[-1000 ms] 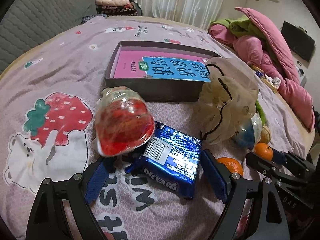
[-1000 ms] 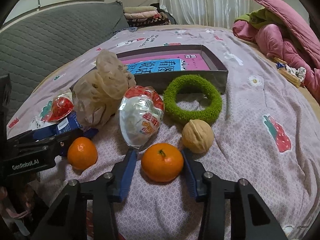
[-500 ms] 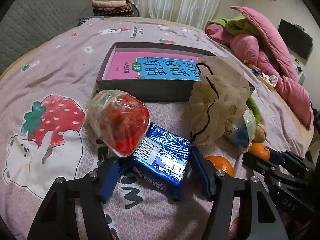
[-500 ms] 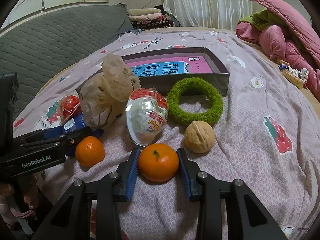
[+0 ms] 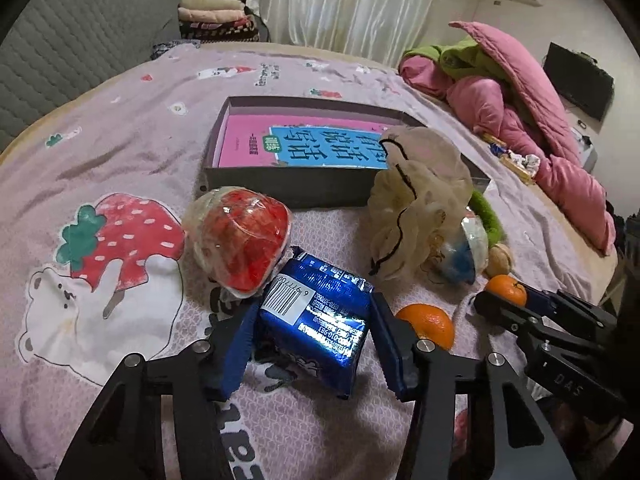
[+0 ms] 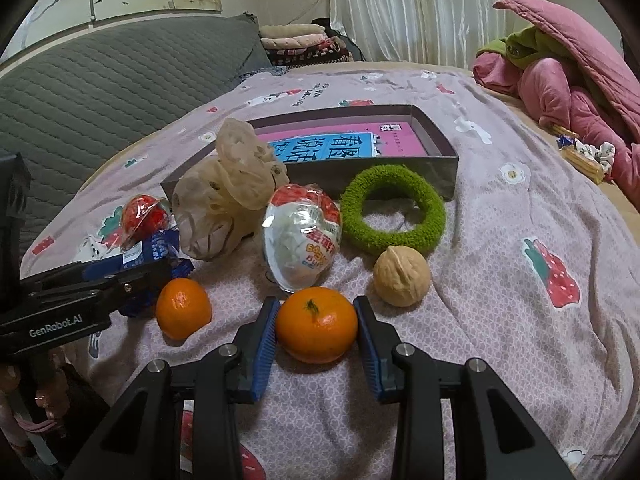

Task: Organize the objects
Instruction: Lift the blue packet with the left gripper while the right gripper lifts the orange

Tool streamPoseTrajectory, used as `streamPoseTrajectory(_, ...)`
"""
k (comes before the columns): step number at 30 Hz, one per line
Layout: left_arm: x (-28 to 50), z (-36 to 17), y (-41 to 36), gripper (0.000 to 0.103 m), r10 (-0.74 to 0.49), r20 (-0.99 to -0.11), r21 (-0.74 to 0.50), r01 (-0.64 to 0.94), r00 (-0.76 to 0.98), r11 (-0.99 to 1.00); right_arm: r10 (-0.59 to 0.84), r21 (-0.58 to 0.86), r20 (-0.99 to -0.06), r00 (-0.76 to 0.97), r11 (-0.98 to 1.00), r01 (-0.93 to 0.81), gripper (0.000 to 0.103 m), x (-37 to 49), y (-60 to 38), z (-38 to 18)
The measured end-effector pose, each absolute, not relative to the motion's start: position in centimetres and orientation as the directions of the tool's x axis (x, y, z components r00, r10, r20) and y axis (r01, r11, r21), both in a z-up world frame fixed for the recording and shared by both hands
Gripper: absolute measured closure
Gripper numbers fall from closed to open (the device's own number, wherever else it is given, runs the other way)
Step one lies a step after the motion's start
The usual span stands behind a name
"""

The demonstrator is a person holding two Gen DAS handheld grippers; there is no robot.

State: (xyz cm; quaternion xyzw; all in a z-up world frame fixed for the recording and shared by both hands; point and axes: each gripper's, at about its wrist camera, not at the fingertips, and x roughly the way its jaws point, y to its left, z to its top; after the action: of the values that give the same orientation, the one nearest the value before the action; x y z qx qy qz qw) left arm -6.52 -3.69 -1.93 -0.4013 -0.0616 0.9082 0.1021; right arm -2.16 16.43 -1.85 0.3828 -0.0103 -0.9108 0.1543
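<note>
On the lilac bedspread lies a blue snack packet [image 5: 316, 320] between the fingers of my left gripper [image 5: 314, 340]. The jaws are closing and both blue pads touch the packet's side edges. My right gripper [image 6: 316, 308] is shut on an orange mandarin [image 6: 316, 328] that rests on the bed. A second mandarin [image 6: 182, 308] lies loose between the two grippers. Behind them stands a dark shallow box [image 5: 288, 190] with a pink and blue book inside.
A red jelly cup [image 5: 240, 240] leans against the packet. A beige mesh scrunchie [image 6: 228, 196], a wrapped egg toy [image 6: 300, 240], a green fuzzy ring [image 6: 394, 216] and a walnut [image 6: 402, 276] lie before the box. Pink bedding [image 5: 540, 120] is heaped at the right.
My left jaws have narrowed from wide open until the pads reach the blue packet. The right jaws closed in onto the mandarin. Both hands stayed roughly in place.
</note>
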Motion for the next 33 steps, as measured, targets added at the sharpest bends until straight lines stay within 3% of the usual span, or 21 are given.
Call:
streamPoseTrajectory(7,-5.8,-1.7,-4.4,0.048,0.296,-0.708,-0.267,-0.145,-0.641,-0.953,-0.293,0.134,-0.679,-0.674,-0.951,0.278,0.065,-2.0,16.5,-1.3)
streamPoseTrajectory(19,-3.6,0.6,-3.4,0.049,0.333,-0.646,-0.265,-0.208,-0.686,-0.942,-0.296,0.113,-0.644,-0.705,-0.949,0.295,0.065,-1.2,16.4,-0.4)
streamPoseTrajectory(33,-3.2,3.4,-2.3,0.049,0.299,-0.566,-0.252,-0.184,-0.769,-0.950,-0.276,0.055,-0.576,-0.769,-0.952,0.301,0.065,-0.5,16.8,1.8)
